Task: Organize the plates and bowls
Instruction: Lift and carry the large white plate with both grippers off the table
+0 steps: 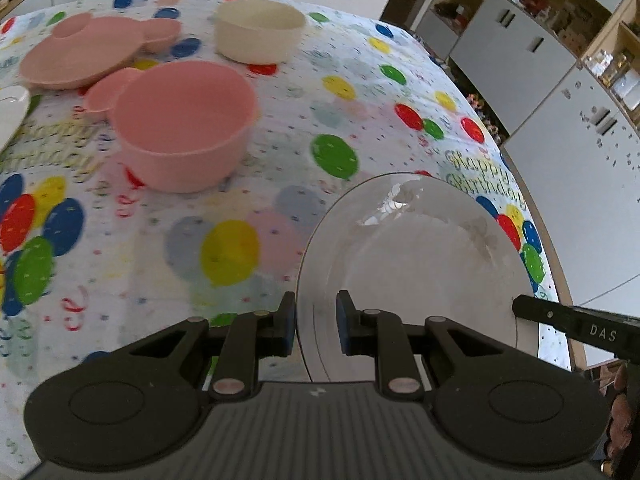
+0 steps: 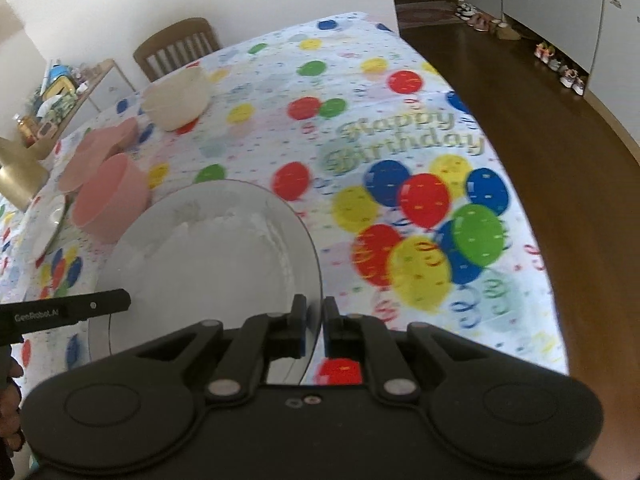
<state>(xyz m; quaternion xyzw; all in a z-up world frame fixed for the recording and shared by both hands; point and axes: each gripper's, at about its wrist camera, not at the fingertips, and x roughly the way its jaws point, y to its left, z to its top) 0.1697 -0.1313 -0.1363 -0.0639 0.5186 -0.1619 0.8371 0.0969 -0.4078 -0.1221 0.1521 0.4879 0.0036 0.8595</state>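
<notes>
Two-handed carry of a clear plate (image 1: 416,264) above a table (image 2: 400,92) with a balloon-printed cloth. The left gripper (image 1: 316,326) has its jaws narrow, one on each side of the plate's left rim; the right gripper (image 2: 314,326) has its jaws almost together on the right rim. The plate sits between the two tools at the near side of the table, apparently held off the cloth.

Risk, as a judgement: each grip catches only a thin strip of smooth, glossy rim, so any difference in pace or tilt between the hands could let the plate pivot or slide out of one grip. The plate looks rigid and brittle, and a fall could chip it. Its far-left edge could also clip the pink bowl (image 1: 188,124) just beyond it.

Materials: the plate is transparent, shallow and round, with bright highlights. The pink bowl is matte and deep, with a small round ear at its rim. Farther off lie a flat pink ear-shaped plate (image 1: 92,52) and a cream bowl (image 1: 258,28), both matte. A second pale plate's edge (image 2: 50,226) shows at the left.
</notes>
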